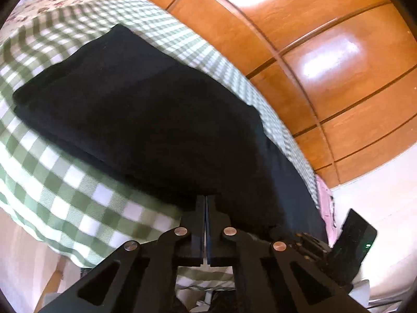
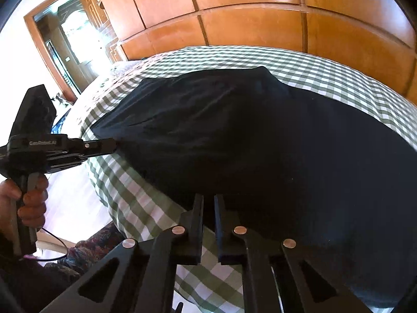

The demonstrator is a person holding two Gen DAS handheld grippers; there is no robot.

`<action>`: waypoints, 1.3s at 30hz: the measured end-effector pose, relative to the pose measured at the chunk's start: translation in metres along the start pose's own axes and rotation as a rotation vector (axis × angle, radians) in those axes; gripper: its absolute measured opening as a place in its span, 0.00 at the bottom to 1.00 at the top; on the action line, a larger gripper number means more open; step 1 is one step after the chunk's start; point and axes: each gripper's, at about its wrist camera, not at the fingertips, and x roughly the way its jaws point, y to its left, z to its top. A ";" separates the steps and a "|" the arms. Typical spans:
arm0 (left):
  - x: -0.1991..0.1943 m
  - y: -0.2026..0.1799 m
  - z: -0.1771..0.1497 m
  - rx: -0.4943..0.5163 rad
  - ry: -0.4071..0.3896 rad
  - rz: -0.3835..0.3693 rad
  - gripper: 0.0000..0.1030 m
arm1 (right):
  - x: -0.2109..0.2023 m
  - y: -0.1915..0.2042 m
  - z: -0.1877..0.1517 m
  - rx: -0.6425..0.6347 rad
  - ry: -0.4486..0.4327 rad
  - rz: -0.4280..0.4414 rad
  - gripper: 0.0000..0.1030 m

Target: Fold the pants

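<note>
The left gripper (image 1: 206,200) is seen clenched, its two fingers pressed flat together at the near border of the pants (image 1: 146,120). In the right wrist view, its tip is seen to pinch a corner of the dark cloth, which is drawn into small tension lines toward it. The right gripper (image 2: 208,199) is nearly closed, and a thin slot is left in which the near edge of the pants is caught, so it is judged to be grasping the cloth too. The pants are spread, already doubled into a broad dark shape, on the green checked bed cover (image 1: 78,182), with the wooden wardrobe (image 1: 338,78) behind. Only a narrow bite of cloth seems to be taken on each side, so if the edge is lifted quickly one layer could slip out and the fold would be opened again. If the two hands are not moved together, the cloth could be pulled askew and the edges would not be matched. The checked cover could also be pinched along with the pants and dragged up.
</note>
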 end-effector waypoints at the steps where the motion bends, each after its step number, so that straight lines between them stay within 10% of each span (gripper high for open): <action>1: 0.003 0.006 -0.001 -0.012 0.010 0.018 0.00 | 0.000 0.000 -0.001 0.000 0.002 0.003 0.07; 9: -0.008 0.012 -0.007 0.012 0.029 -0.017 0.00 | 0.008 -0.001 -0.005 -0.047 0.029 -0.004 0.07; 15: -0.015 -0.025 0.012 0.139 -0.020 0.005 0.19 | 0.000 -0.004 -0.005 -0.047 0.039 0.029 0.04; 20: 0.009 -0.001 0.015 -0.040 0.025 0.038 0.24 | -0.013 -0.015 -0.001 0.069 0.007 0.086 0.05; 25: 0.002 0.018 0.011 -0.118 -0.027 0.025 0.24 | -0.009 0.015 0.013 -0.043 -0.011 0.094 0.49; 28: -0.008 0.022 0.015 -0.114 -0.059 0.027 0.24 | 0.010 0.040 0.021 -0.135 0.014 0.074 0.49; 32: -0.008 0.027 0.019 -0.116 -0.070 0.032 0.22 | 0.035 0.060 0.026 -0.238 0.043 0.007 0.47; 35: -0.011 0.025 0.018 -0.099 -0.080 0.036 0.21 | 0.051 0.064 0.028 -0.305 0.068 -0.041 0.15; 39: -0.032 0.016 0.016 -0.009 -0.136 0.051 0.21 | 0.041 0.063 0.033 -0.282 0.051 -0.002 0.06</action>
